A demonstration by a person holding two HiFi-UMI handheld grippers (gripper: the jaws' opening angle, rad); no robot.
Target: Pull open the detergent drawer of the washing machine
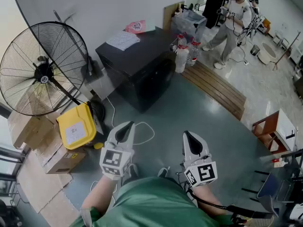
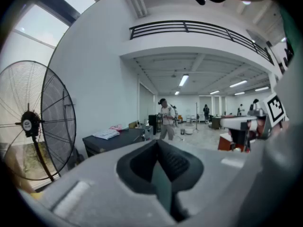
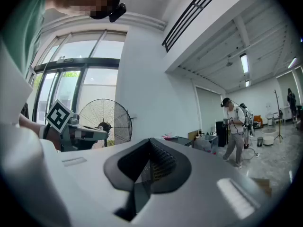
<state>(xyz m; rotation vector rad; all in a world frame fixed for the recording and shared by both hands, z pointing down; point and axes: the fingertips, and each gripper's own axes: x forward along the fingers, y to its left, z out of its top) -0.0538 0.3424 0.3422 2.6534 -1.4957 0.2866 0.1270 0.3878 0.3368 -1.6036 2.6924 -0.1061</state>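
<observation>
No washing machine or detergent drawer can be made out in any view. In the head view both grippers are held close to the person's body, above the grey floor. My left gripper (image 1: 125,126) is shut with nothing between its jaws; in its own view the left gripper (image 2: 157,144) points toward a black cabinet (image 2: 116,140) and a distant person (image 2: 166,119). My right gripper (image 1: 189,135) is also shut and empty. In the right gripper view the right gripper (image 3: 150,142) faces the fan (image 3: 105,122), with the left gripper's marker cube (image 3: 59,117) at the left.
A black cabinet (image 1: 137,63) with papers on top stands ahead by the wall. A big floor fan (image 1: 42,72), a yellow container (image 1: 75,126) and cardboard boxes (image 1: 52,150) are on the left. Bottles (image 1: 184,51), a wooden pallet (image 1: 215,86) and another person (image 1: 232,22) lie further off.
</observation>
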